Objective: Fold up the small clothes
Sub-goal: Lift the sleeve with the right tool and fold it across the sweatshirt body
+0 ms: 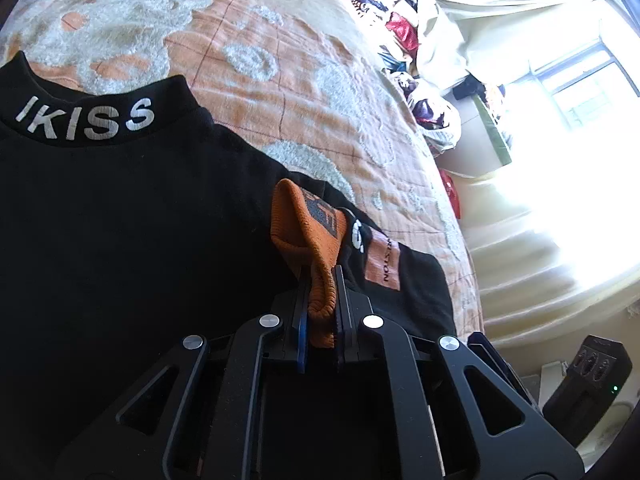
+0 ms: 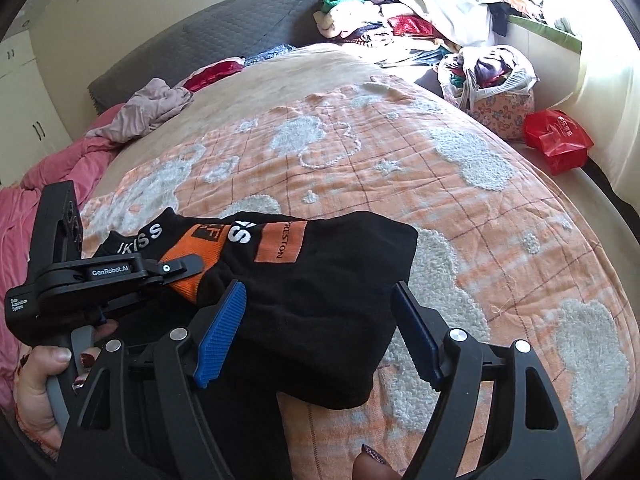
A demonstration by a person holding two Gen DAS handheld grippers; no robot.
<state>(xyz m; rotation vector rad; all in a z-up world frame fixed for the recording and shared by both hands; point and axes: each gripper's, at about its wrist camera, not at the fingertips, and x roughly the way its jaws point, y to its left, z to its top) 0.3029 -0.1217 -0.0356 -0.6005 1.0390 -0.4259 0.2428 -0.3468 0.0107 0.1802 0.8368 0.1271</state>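
A black top with "IKISS" printed on its collar lies partly folded on the orange and white bedspread. Its orange cuff is folded over the black body. My left gripper is shut on that cuff, with the knit bunched between its pads. In the right wrist view the left gripper sits on the orange cuff at the left of the black top. My right gripper is open, its blue pads astride the top's folded near part and not visibly pressing on it.
A pile of clothes and a floral bag of clothes sit at the bed's far right, beside a red plastic bag. A crumpled mauve garment and a pink blanket lie at the left. A hand holds the left gripper's handle.
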